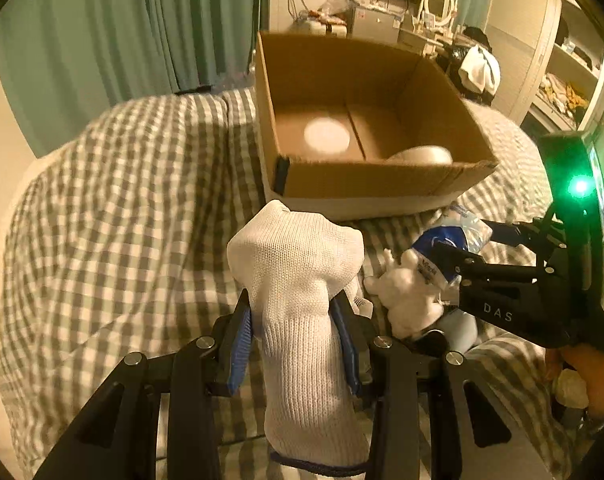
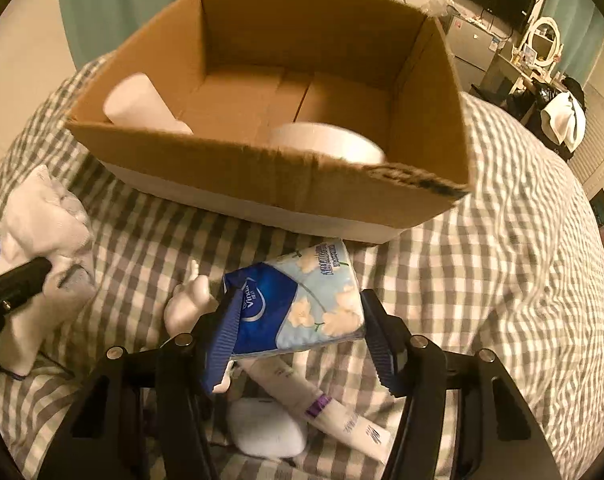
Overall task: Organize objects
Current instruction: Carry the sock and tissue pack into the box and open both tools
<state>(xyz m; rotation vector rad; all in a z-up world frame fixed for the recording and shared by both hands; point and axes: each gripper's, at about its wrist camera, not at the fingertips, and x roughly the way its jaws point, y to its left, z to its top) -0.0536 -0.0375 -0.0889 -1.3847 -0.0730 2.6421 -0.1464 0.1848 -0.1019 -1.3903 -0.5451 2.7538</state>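
My left gripper (image 1: 298, 320) squeezes a white sock (image 1: 302, 280). My right gripper (image 2: 298, 328) squeezes a tissue pack (image 2: 298, 304). The box (image 2: 238, 168) sits just ahead of both, with two white rolls (image 2: 142, 104) inside. A tube (image 2: 333, 408) and soft toy (image 2: 190, 304) under my right jaws are still left.

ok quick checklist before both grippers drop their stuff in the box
1. Left gripper shut on the white sock: ok.
2. Right gripper shut on the tissue pack: ok.
3. Cardboard box open on top: ok.
4. Free floor in the box between the paper roll and the white bowl: ok.
5. Both loads over the box: not ok, they are short of its near wall.
6. Sock fully clear of the bedspread: cannot tell.
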